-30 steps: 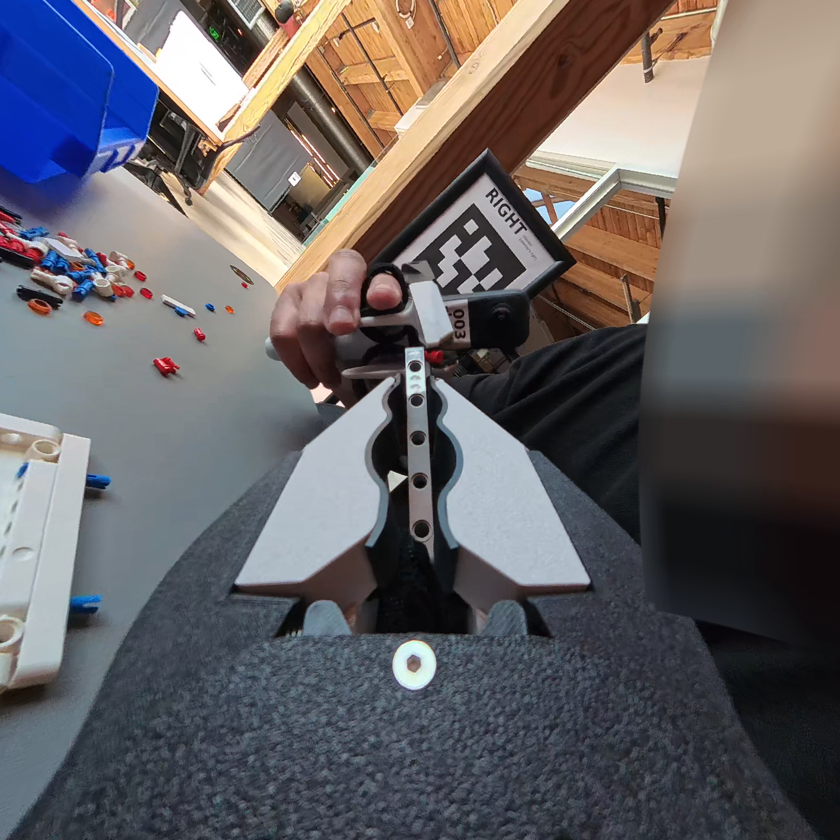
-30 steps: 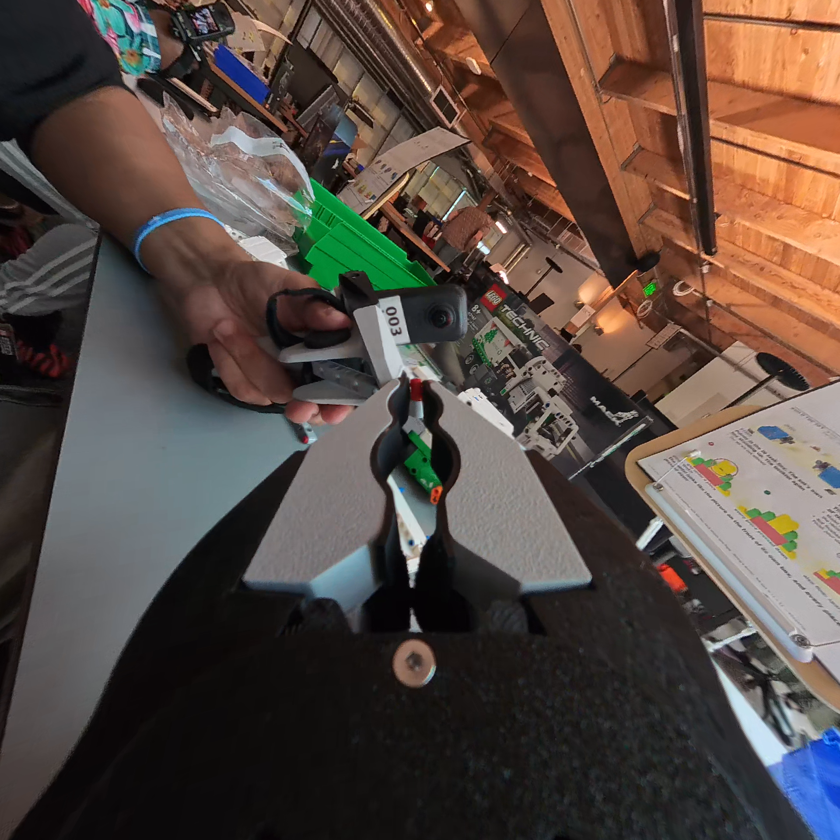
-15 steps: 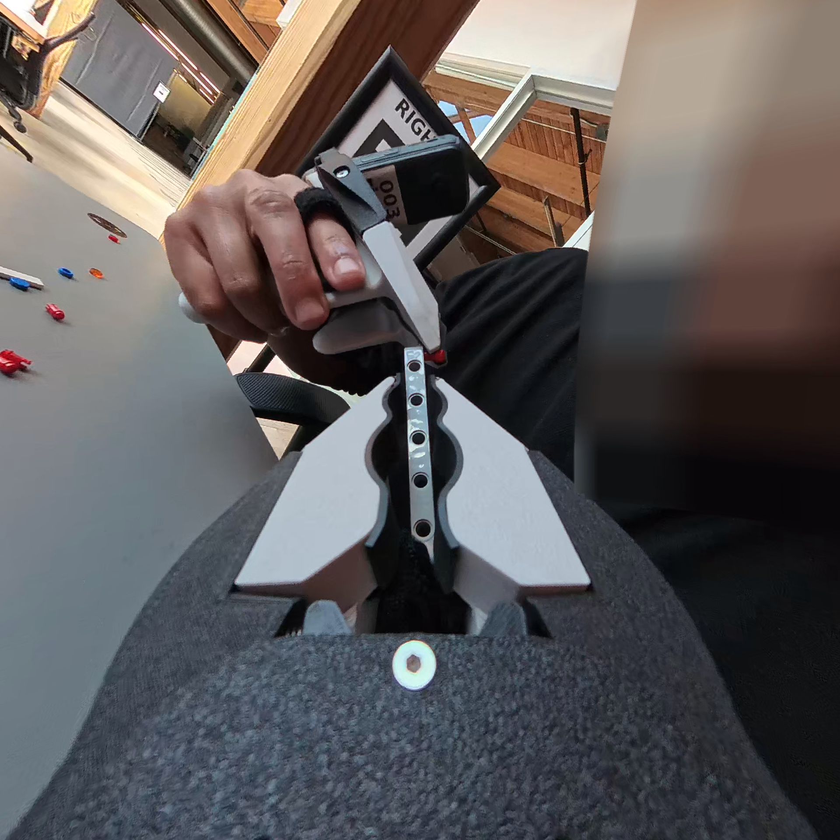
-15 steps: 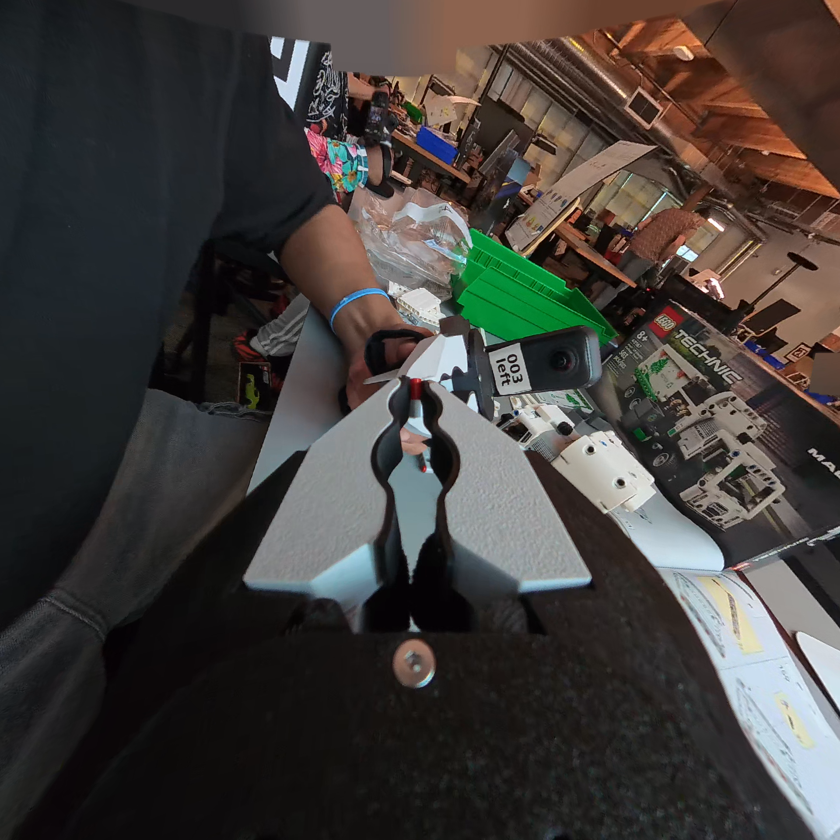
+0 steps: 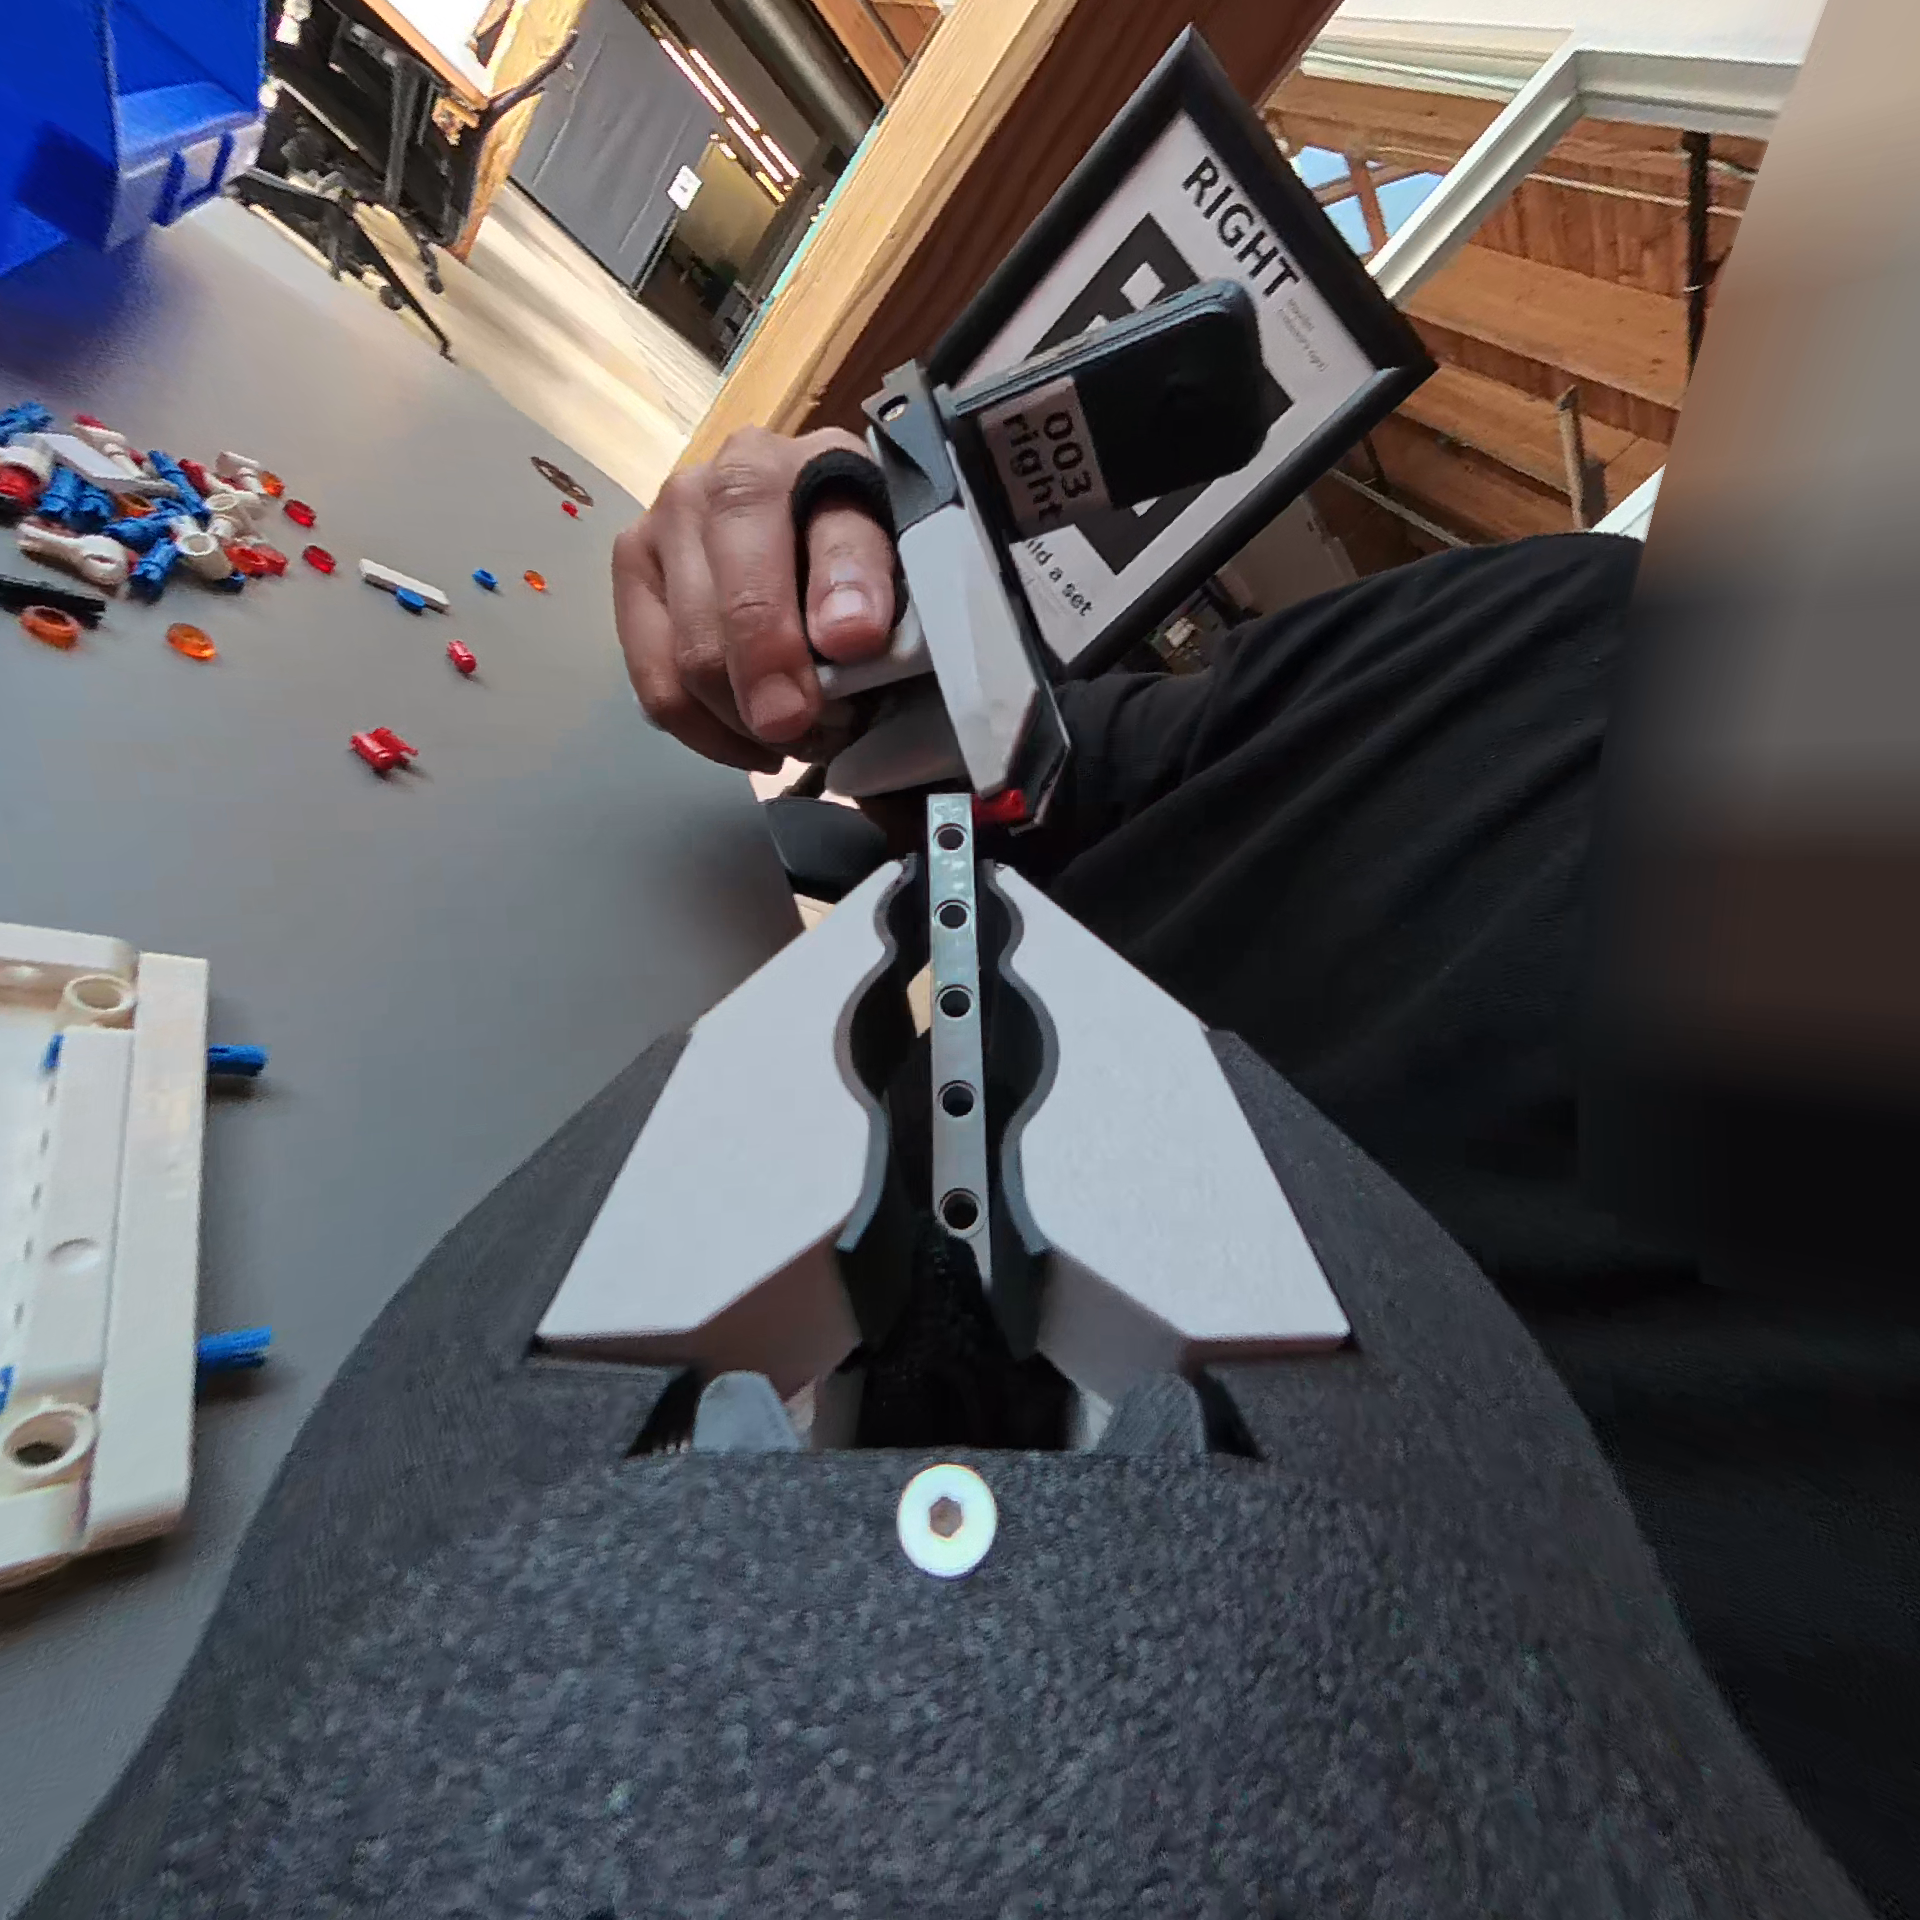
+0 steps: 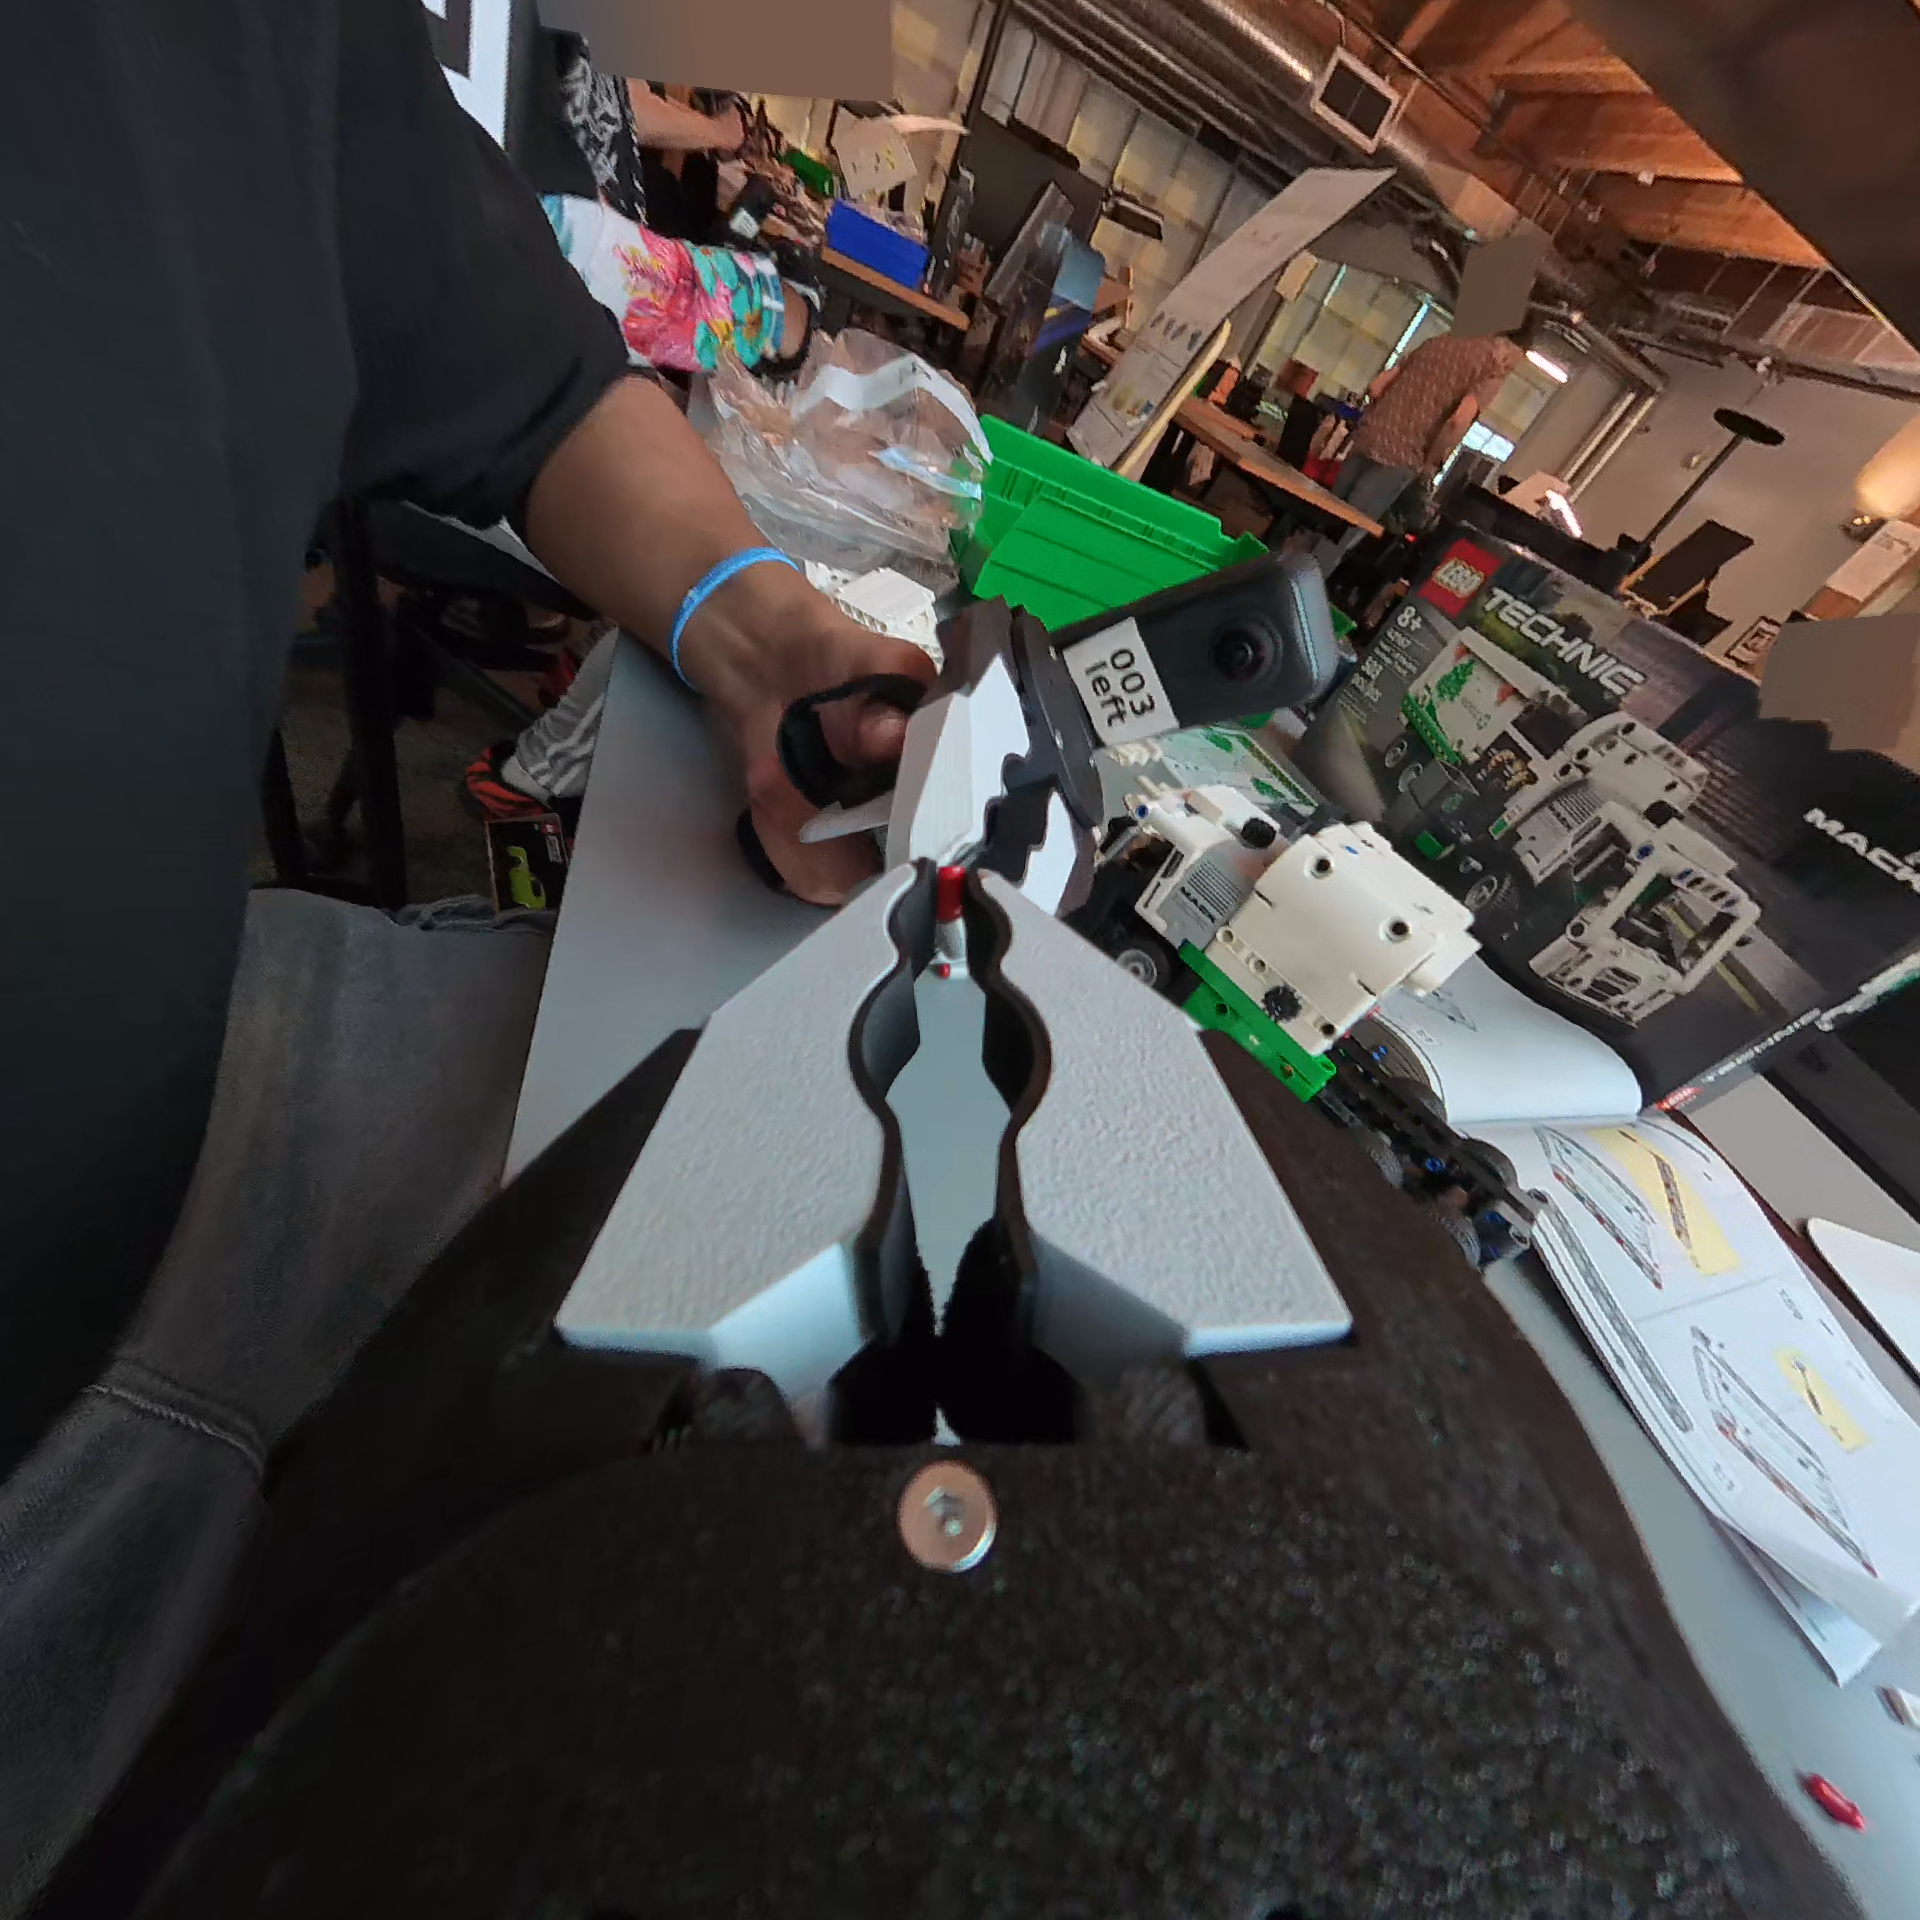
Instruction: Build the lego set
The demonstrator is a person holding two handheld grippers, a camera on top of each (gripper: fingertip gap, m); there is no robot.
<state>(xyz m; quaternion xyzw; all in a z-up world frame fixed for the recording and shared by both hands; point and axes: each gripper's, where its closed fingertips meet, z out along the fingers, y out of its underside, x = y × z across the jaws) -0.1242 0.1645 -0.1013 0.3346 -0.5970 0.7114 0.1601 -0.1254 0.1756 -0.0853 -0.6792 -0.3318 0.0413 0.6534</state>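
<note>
My left gripper [image 5: 951, 878] is shut on a grey beam [image 5: 958, 1039] with a row of holes; the beam stands along the fingers and sticks out past the tips. My right gripper [image 6: 948, 883] is shut on a small red pin [image 6: 948, 891] at its very tips. In the left wrist view the right gripper [image 5: 1013, 800], held by a hand, points down at the beam's top end, and the red pin [image 5: 1003, 805] sits just right of the top hole. In the right wrist view the left gripper [image 6: 987, 800] is just beyond the pin.
A white panel assembly [image 5: 94, 1195] with blue pins lies at the left, with loose red, blue and white pieces [image 5: 135, 509] and a blue bin [image 5: 104, 104] beyond. A white and green truck model [image 6: 1299, 935], the set's box [image 6: 1662, 831], instruction pages [image 6: 1662, 1299] and a green bin [image 6: 1091, 540] are on the table. Both grippers' tips are close together, under 4 cm apart.
Both views have swung and tilted, so the table and loose pieces show again on the left. The right gripper's tip with the red pin stays at the beam's top end. Both grippers stay shut.
</note>
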